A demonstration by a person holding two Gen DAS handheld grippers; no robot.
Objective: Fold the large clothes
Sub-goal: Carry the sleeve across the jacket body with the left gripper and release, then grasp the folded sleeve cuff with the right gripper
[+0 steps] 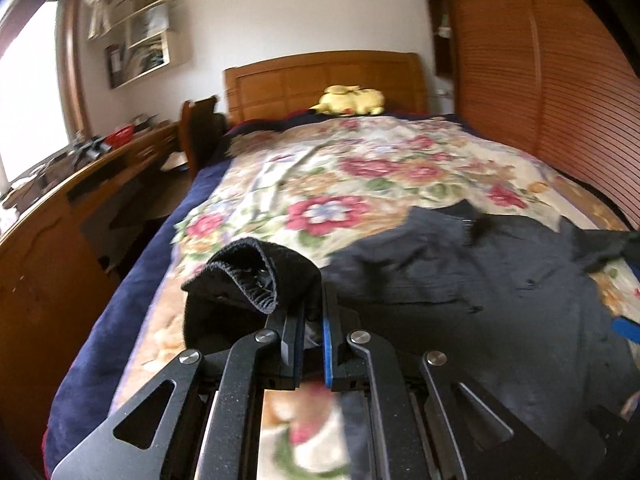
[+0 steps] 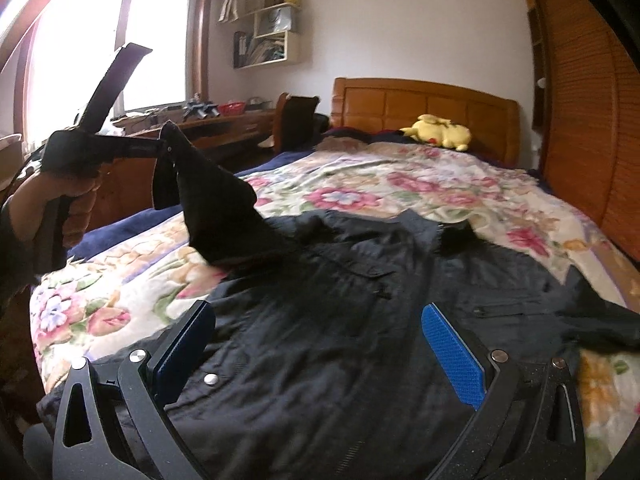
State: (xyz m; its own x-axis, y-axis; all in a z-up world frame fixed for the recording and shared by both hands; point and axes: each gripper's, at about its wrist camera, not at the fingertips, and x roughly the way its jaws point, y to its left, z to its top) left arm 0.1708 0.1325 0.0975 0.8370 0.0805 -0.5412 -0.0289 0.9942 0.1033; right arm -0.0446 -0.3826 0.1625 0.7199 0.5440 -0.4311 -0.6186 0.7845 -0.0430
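Note:
A large black jacket (image 2: 360, 320) lies spread on the floral bedspread (image 2: 400, 184), collar toward the headboard. My left gripper (image 1: 310, 312) is shut on the jacket's left sleeve (image 1: 248, 280) near its ribbed cuff and holds it lifted above the bed. In the right wrist view the left gripper (image 2: 158, 146) shows at the left, with the sleeve (image 2: 216, 216) hanging taut from it down to the jacket body. My right gripper (image 2: 316, 332) is open and empty, just above the jacket's lower front. The jacket body (image 1: 460, 280) also shows in the left wrist view.
A yellow plush toy (image 2: 438, 130) lies by the wooden headboard (image 2: 424, 108). A wooden desk (image 1: 80, 184) with clutter and a chair (image 2: 296, 120) stand left of the bed. A slatted wardrobe (image 2: 588, 128) runs along the right side. A window (image 2: 108, 40) is at the far left.

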